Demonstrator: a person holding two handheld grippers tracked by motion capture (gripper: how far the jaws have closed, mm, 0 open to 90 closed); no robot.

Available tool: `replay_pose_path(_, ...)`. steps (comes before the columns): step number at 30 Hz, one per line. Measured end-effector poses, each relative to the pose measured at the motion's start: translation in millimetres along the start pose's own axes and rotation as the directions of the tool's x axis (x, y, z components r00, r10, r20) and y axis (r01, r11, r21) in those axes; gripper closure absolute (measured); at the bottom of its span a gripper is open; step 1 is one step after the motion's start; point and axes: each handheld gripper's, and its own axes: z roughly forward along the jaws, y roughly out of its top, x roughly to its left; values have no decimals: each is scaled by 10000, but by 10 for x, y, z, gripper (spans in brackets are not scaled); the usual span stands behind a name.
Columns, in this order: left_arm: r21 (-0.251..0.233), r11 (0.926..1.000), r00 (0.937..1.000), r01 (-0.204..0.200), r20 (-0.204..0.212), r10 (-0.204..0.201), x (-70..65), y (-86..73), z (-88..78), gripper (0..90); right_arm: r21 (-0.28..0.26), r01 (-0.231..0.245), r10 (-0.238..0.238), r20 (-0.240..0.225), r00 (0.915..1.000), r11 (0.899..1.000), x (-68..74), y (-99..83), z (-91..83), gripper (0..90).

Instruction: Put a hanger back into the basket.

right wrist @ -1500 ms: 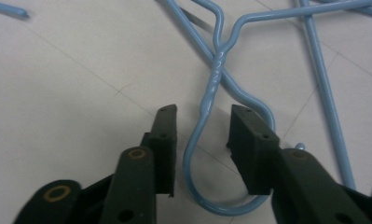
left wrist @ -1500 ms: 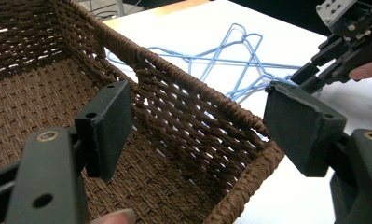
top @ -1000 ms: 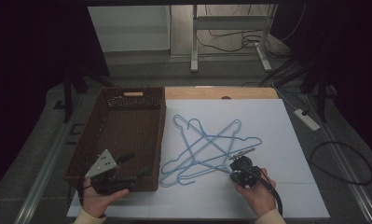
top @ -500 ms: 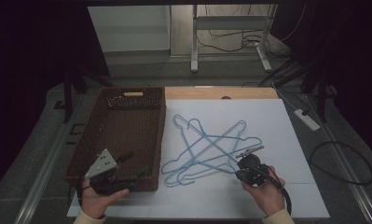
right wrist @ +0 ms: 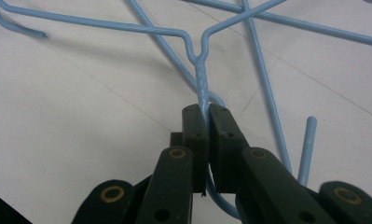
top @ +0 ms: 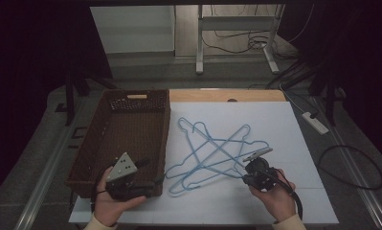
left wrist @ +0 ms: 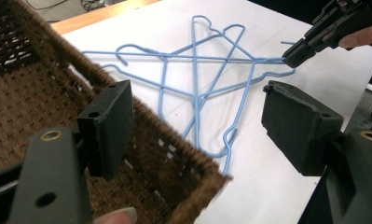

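The right gripper view shows the right tongs (right wrist: 206, 116) clamped on a blue wire hanger's (right wrist: 200, 81) twisted neck (table-level detail unclear from above). The left tongs (left wrist: 197, 126) gape wide beside the wicker basket (left wrist: 44, 98).

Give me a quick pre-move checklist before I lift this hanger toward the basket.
1. Right gripper clamped on the blue hanger at its twisted neck: ok.
2. Held hanger free of the others: not ok, the hanger pile lies crossed and overlapping.
3. Left gripper open, nothing between its jaws: ok.
4. Wicker basket has room inside: ok.
5. Left gripper out of the lift path: not ok, it hovers at the basket's near corner.
6. Hook snagged underneath: cannot tell.
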Motion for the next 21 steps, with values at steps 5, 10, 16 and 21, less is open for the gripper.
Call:
replay_pose_path(5, 19, 9997, 9995, -234, 214, 234, -67, 87, 103, 263, 3, 1, -1, -23, 10000, 10000, -12, -3, 7, 865)
replay_pose_path(10, 115, 9993, 9984, -349, 456, 343, -124, 129, 219, 263, -22, -29, 29, -30, 10000, 10000, -14, 3, 4, 865)
replay_pose_path(16, 346, 9977, 9943, -590, 909, 556, -259, 201, 424, 273, -37, 32, -32, -28, 10000, 10000, -11, 3, 6, 865)
replay_pose_path(21, 585, 9963, 9927, -630, 1066, 566, -346, 232, 600, 278, -30, 19, -19, -63, 10000, 10000, -10, 2, 9, 865)
